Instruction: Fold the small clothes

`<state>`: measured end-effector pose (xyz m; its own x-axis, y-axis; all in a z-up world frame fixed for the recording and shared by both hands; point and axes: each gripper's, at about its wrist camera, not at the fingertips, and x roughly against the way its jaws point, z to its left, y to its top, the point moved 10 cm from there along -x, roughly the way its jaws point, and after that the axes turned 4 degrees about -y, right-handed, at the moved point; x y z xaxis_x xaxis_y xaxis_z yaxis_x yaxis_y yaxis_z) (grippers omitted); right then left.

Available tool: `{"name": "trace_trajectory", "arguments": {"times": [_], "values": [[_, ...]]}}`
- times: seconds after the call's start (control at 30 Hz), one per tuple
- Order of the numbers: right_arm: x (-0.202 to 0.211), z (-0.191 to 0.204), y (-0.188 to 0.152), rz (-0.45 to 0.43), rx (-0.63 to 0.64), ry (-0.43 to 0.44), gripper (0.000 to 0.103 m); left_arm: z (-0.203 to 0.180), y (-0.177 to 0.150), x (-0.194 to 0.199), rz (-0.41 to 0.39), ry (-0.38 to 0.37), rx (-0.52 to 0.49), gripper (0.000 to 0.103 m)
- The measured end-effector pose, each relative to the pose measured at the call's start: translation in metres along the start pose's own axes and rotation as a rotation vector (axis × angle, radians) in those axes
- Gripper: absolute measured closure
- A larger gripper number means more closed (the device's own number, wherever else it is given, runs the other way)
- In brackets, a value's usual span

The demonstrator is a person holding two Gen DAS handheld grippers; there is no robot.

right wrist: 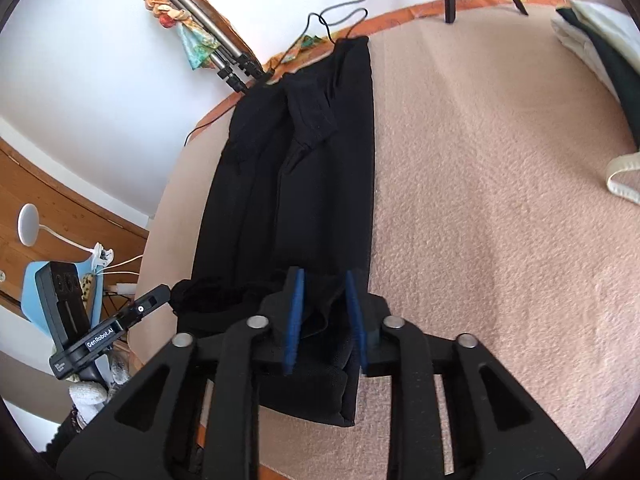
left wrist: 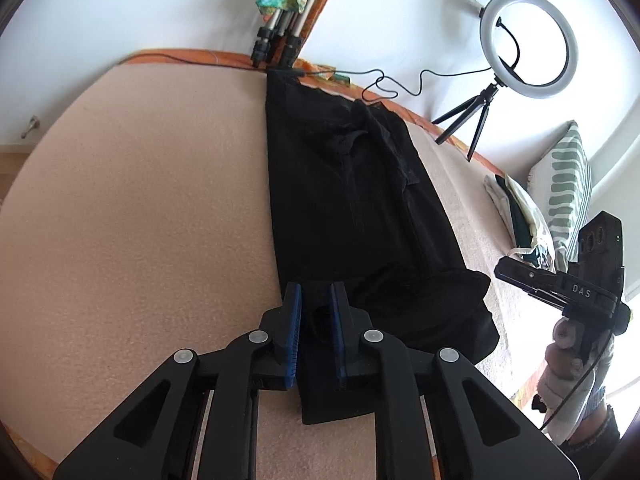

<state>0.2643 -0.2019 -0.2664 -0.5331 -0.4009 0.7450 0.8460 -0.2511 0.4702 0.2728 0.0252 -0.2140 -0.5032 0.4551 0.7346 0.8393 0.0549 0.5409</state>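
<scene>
A black garment (left wrist: 360,200), folded into a long narrow strip, lies on the beige blanket (left wrist: 140,200) and runs away toward the far edge. My left gripper (left wrist: 314,290) stands over the strip's near left corner; its blue pads are slightly apart, with slack black cloth in the gap. In the right wrist view the same garment (right wrist: 300,180) lies ahead, and my right gripper (right wrist: 322,276) sits over its near right corner, pads apart with loose fabric between them. Each gripper shows in the other's view: the right one (left wrist: 520,276), the left one (right wrist: 156,296), both held by gloved hands.
A ring light (left wrist: 528,44) on a small tripod stands at the blanket's far right edge, its cable trailing along the back. A folded tripod (left wrist: 280,40) leans at the far edge. A striped pillow (left wrist: 568,184) and stacked clothes (right wrist: 600,40) lie at the right.
</scene>
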Motion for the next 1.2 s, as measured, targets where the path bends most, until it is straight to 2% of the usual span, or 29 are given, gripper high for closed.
{"name": "trace_trajectory", "arguments": {"times": [0.1, 0.2, 0.23, 0.3, 0.4, 0.53, 0.67, 0.73, 0.8, 0.87, 0.93, 1.1, 1.17, 1.2], "values": [[0.02, 0.022, -0.003, -0.033, 0.109, 0.032, 0.072, -0.016, -0.002, 0.02, -0.046, -0.021, -0.103, 0.09], [0.022, 0.05, -0.023, 0.005, 0.236, 0.088, 0.074, -0.04, -0.025, 0.017, 0.038, -0.115, -0.171, 0.09], [0.018, 0.056, -0.031, 0.03, 0.269, 0.103, 0.08, -0.045, -0.032, 0.013, 0.064, -0.131, -0.182, 0.09], [0.005, 0.064, -0.048, 0.089, 0.322, 0.102, 0.083, -0.05, -0.047, 0.002, 0.127, -0.156, -0.192, 0.09], [-0.012, 0.067, -0.065, 0.162, 0.364, 0.107, 0.083, -0.047, -0.057, -0.013, 0.186, -0.13, -0.208, 0.09], [-0.032, 0.062, -0.068, 0.189, 0.378, 0.049, 0.083, -0.042, -0.055, -0.034, 0.224, -0.107, -0.193, 0.09], [-0.036, 0.059, -0.053, 0.176, 0.333, 0.06, 0.083, -0.042, -0.032, -0.036, 0.166, -0.099, -0.193, 0.09], [-0.037, 0.056, -0.043, 0.156, 0.305, 0.06, 0.083, -0.035, -0.017, -0.039, 0.134, -0.091, -0.161, 0.09], [-0.038, 0.049, -0.028, 0.12, 0.26, 0.054, 0.083, -0.022, -0.004, -0.038, 0.089, -0.051, -0.133, 0.09], [-0.041, 0.036, -0.012, 0.071, 0.226, -0.026, 0.083, -0.013, 0.006, -0.034, 0.053, -0.027, -0.112, 0.09], [-0.038, 0.032, -0.002, 0.037, 0.233, -0.053, 0.083, -0.009, 0.012, -0.029, 0.031, -0.021, -0.101, 0.09], [-0.025, 0.03, 0.006, 0.003, 0.28, -0.107, 0.083, -0.013, 0.012, -0.021, 0.007, 0.017, -0.185, 0.09], [-0.027, 0.027, 0.004, 0.003, 0.312, -0.162, 0.07, -0.008, 0.009, -0.023, 0.021, 0.036, -0.192, 0.09], [-0.029, 0.023, 0.005, -0.003, 0.315, -0.184, 0.063, -0.006, 0.007, -0.026, 0.033, 0.032, -0.181, 0.086]]}}
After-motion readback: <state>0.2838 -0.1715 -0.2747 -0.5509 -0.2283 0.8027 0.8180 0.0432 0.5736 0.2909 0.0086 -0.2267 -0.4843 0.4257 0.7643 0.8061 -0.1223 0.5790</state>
